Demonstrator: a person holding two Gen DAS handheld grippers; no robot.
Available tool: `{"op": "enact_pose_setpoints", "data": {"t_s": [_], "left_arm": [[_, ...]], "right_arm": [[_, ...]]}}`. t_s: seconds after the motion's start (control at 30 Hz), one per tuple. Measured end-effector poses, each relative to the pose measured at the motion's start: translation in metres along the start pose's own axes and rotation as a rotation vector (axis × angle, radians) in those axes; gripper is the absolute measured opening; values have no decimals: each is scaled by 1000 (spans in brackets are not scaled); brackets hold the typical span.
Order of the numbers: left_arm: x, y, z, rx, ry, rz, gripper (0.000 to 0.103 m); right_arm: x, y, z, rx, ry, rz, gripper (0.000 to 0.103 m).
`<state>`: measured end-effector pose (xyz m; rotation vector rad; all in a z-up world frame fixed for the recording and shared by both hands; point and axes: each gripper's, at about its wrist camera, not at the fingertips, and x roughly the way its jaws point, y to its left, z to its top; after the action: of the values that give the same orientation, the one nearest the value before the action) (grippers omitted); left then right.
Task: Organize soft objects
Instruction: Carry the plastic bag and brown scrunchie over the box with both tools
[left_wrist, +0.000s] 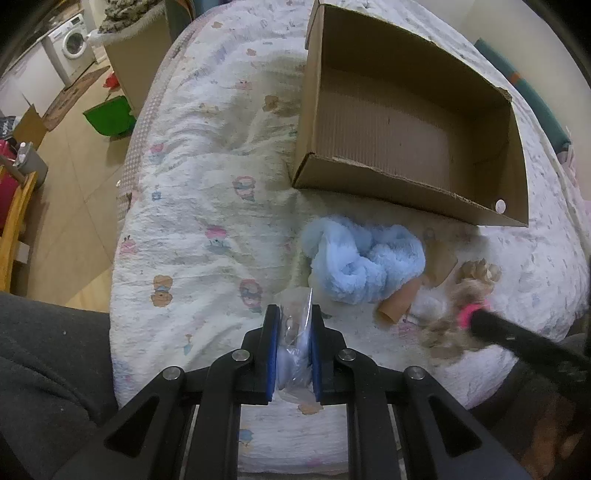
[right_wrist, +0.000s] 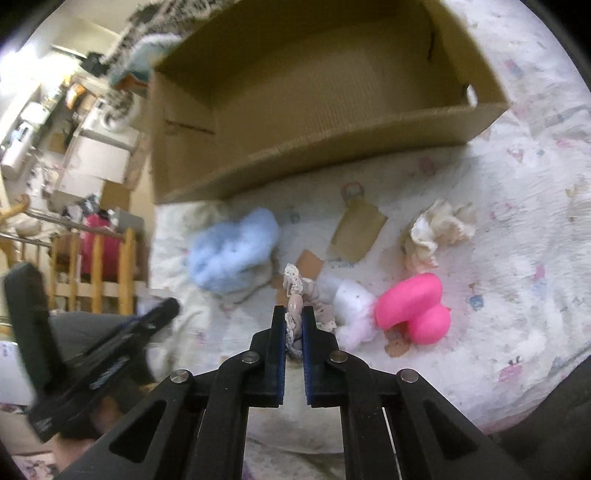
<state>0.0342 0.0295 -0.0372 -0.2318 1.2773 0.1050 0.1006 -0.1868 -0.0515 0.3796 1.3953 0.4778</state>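
1. Quilt (left_wrist: 207, 184) w/ cartoon print covers the bed we work over; an open cardboard box (left_wrist: 406, 122) sits on it, empty as far as we see.
2. Our left gripper (left_wrist: 294, 325) is clamped on a clear plastic bag (left_wrist: 295, 314) w/ something pale inside; the blue pads (left_wrist: 272, 354) press both sides of it.
3. Our right gripper (right_wrist: 294, 325) is pinched on a lacy fabric scrunchie (right_wrist: 295, 291) w/ a pinkish bead, the jaws nearly together around the cloth.
4. Fluffy light-blue plush piece (left_wrist: 364, 258) lies on the quilt just in front of the box's near wall, between the two grippers.
5. Near it lie brown card scraps (right_wrist: 356, 229), flat on the quilt.
6. On the right-wrist view a pink soft toy (right_wrist: 413, 310) lies beside a white plush item (right_wrist: 352, 306), touching it, prob. parts of separate toys, though blur leaves that unsure.
7. A crumpled cream cloth (right_wrist: 436, 229) lies farther back, apart from the box.
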Motion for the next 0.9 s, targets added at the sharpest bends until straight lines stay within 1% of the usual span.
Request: {"op": "enact_pose_setpoints", "data": {"t_s": [0.1, 0.17, 0.4, 0.53, 0.63, 0.8, 0.9], "left_arm": [[-7, -1, 0, 0, -22, -17, 13], [-14, -2, 2, 12, -48, -1, 13], [-39, -15, 19, 63, -153, 13, 13], [-47, -27, 36, 101, -193, 15, 13], [-53, -37, 53, 119, -216, 4, 13], [-55, -48, 83, 128, -235, -12, 13], [-55, -55, 98, 137, -249, -8, 13]], "right_arm": [[-22, 0, 2, -8, -46, 42, 9], [-38, 0, 2, -18, -74, 51, 9], [-77, -5, 12, -42, -173, 41, 9], [-84, -9, 21, -40, -214, 42, 9], [-93, -15, 32, -30, -246, 45, 9], [-104, -15, 55, -37, -306, 50, 9], [-110, -13, 69, -47, -336, 55, 9]]}}
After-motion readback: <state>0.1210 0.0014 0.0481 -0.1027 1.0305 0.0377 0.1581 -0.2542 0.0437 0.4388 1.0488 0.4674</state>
